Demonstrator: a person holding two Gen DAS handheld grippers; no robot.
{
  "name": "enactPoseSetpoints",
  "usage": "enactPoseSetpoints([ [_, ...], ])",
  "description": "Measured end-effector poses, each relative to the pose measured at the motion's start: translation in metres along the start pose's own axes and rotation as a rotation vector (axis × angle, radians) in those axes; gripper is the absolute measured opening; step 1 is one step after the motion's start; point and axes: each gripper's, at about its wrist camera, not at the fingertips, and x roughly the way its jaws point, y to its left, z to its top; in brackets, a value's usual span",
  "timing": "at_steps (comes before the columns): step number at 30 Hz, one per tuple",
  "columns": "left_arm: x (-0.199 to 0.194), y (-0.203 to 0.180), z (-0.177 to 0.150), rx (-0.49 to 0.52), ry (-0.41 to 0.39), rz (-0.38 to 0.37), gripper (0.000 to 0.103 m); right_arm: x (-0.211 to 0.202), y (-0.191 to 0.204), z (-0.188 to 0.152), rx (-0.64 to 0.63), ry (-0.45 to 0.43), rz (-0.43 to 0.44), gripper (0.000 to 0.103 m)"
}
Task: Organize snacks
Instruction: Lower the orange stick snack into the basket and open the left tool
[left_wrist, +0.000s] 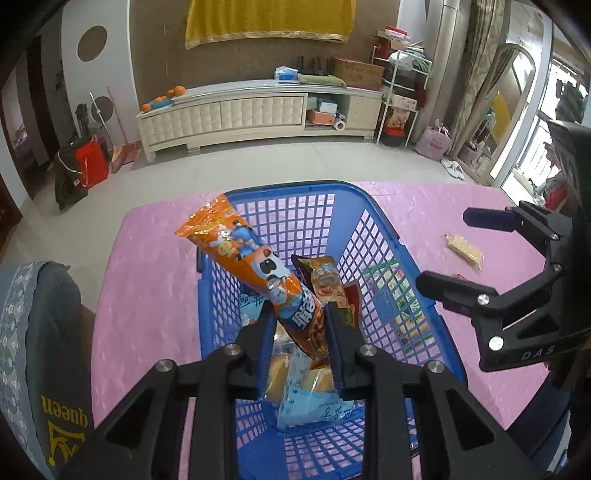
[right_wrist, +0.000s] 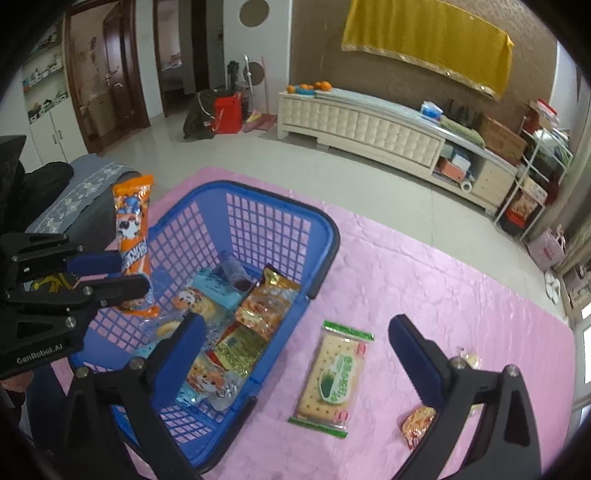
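Snacks: my left tool pinches an orange snack tube above the blue basket. My right tool gapes wide, empty, over a cracker packet just beside that basket on the pink table.

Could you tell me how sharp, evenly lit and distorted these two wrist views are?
Left wrist view: sharp at the orange snack tube clamped in the left gripper; the window at right is blown out; dark corner vignette. Right wrist view: cracker pack crisp, even soft light, faint shadows; strong fisheye bends the cabinet and blue basket.
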Motion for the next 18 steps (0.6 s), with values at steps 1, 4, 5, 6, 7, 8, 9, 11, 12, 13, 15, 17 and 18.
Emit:
enactPoseSetpoints([
  [1,0.001,-0.001,0.001,0.002,0.000,0.002,0.024,0.001,-0.002,-0.002,0.008,0.003,0.003,0.101],
  [4,0.005,-0.001,0.005,0.010,-0.004,0.014,0.024,0.004,-0.006,-0.002,0.028,0.008,0.004,0.101],
  [5,0.007,0.000,0.007,0.014,-0.008,0.021,0.025,0.005,-0.007,-0.003,0.032,0.009,0.004,0.101],
  [6,0.007,0.000,0.008,0.018,-0.011,0.028,0.027,0.006,-0.008,-0.004,0.036,0.010,0.003,0.101],
  [7,0.008,-0.001,0.008,0.024,-0.014,0.036,0.040,0.006,-0.009,-0.003,0.038,0.011,0.004,0.101],
  [8,0.008,-0.001,0.009,0.031,-0.021,0.047,0.059,0.007,-0.010,-0.004,0.042,0.010,0.003,0.101],
  [9,0.007,-0.003,0.009,0.035,-0.030,0.055,0.067,0.007,-0.011,-0.004,0.045,0.011,0.004,0.101],
  [11,0.003,-0.003,0.009,0.050,-0.064,0.070,0.073,0.008,-0.011,-0.005,0.048,0.016,0.006,0.101],
  [12,0.002,-0.004,0.008,0.054,-0.066,0.065,0.073,0.008,-0.012,-0.006,0.049,0.016,0.004,0.101],
  [13,0.001,-0.004,0.007,0.056,-0.066,0.060,0.073,0.007,-0.012,-0.006,0.049,0.015,0.003,0.101],
  [15,-0.003,-0.007,0.006,0.062,-0.074,0.053,0.075,0.003,-0.014,-0.007,0.055,0.011,0.004,0.101],
  [17,-0.007,-0.010,0.004,0.069,-0.078,0.050,0.077,-0.002,-0.014,-0.007,0.060,0.006,0.006,0.101],
  [18,-0.011,-0.013,0.003,0.074,-0.080,0.046,0.078,-0.006,-0.014,-0.007,0.063,0.003,0.010,0.101],
])
